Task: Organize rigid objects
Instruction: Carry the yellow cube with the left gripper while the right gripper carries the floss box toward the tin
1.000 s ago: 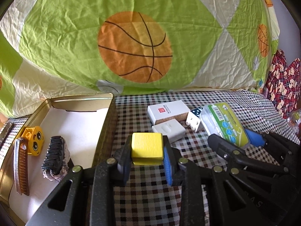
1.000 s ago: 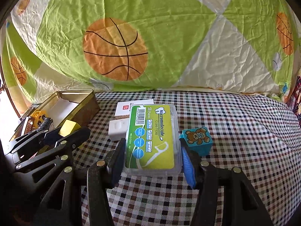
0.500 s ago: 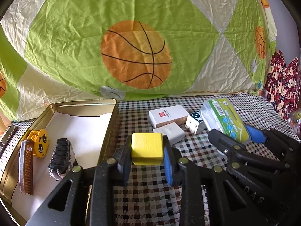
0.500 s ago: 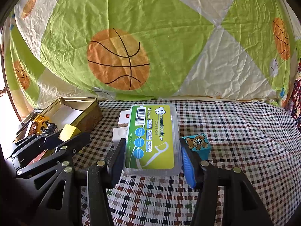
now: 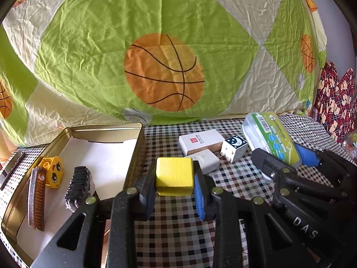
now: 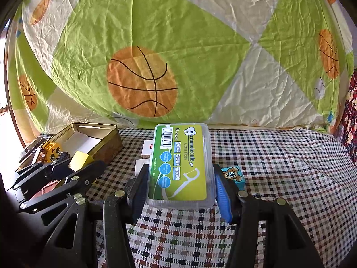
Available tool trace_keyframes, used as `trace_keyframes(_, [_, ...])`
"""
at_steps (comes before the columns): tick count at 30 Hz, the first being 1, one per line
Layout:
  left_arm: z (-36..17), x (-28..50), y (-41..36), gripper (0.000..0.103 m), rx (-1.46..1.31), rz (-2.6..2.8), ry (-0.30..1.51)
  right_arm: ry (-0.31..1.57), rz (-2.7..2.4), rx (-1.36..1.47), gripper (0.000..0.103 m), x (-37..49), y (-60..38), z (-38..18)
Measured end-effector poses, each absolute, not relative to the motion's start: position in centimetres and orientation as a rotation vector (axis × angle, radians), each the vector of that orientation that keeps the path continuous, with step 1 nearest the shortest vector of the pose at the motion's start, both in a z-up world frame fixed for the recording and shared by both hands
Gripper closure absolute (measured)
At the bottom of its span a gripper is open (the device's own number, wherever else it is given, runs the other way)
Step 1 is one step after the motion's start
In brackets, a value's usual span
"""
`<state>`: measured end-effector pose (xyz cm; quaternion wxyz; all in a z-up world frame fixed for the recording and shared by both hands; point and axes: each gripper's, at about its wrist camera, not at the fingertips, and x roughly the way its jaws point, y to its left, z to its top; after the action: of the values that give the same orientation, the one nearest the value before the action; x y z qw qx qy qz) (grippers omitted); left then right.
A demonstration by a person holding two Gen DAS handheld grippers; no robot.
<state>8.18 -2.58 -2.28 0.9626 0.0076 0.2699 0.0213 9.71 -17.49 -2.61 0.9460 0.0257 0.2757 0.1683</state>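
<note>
Change vs. earlier frames: both grippers had risen and tilted back; floss box carried higher off the cloth, more of the quilt in view. Loose items unmoved.

Item 1: yellow block (image 5: 174, 176). Held by left gripper (image 5: 174, 184), jaws closed on its two side faces, just right of the tin's (image 5: 133, 156) rim, above checked cloth (image 5: 178, 234). Prob. painted wood: light, stiff, smooth. Flat parallel sides grip well; held near centre, no tilt seen.

Item 2: floss box (image 6: 180, 165). Held by right gripper (image 6: 180, 192), jaws clamped on long edges near its lower end. Clear plastic, light, slick, thin walls likely flex if squeezed hard. Far end overhangs, so could pivot; a hold nearer mid-length would be steadier.

In tin: comb (image 5: 36, 198), yellow face brick (image 5: 52, 172), black ridged piece (image 5: 78, 185). Paper lining.

On cloth, not yet sorted: white card box (image 5: 200, 141), small white block (image 5: 206, 160), moon brick (image 5: 234, 148), bear cube (image 6: 234, 176). All rigid, small, prob. light; take by opposite flat faces.

Backdrop: basketball quilt (image 5: 165, 71).
</note>
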Motion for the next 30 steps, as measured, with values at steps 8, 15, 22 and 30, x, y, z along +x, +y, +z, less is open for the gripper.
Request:
trace_keyframes(8, [-1.8,7.5,-2.9,0.075,0.033,0.045,0.513,0.538,0.340,0.056,0.047,9.4,-17.7,-2.5])
trace_keyframes(15, [-1.6,6.9,-3.0,0.075,0.040,0.050,0.484,0.511,0.336,0.053,0.047,8.9,-17.8,-2.2])
trace_keyframes(22, [-1.3,6.3,-2.8,0.075,0.030,0.050,0.458,0.483,0.333,0.053,0.047,8.4,-17.9,-2.0])
trace_keyframes(30, [-1.0,5.7,-2.7,0.075,0.024,0.049,0.428,0.440,0.328,0.057,0.047,7.7,-18.2,-1.7])
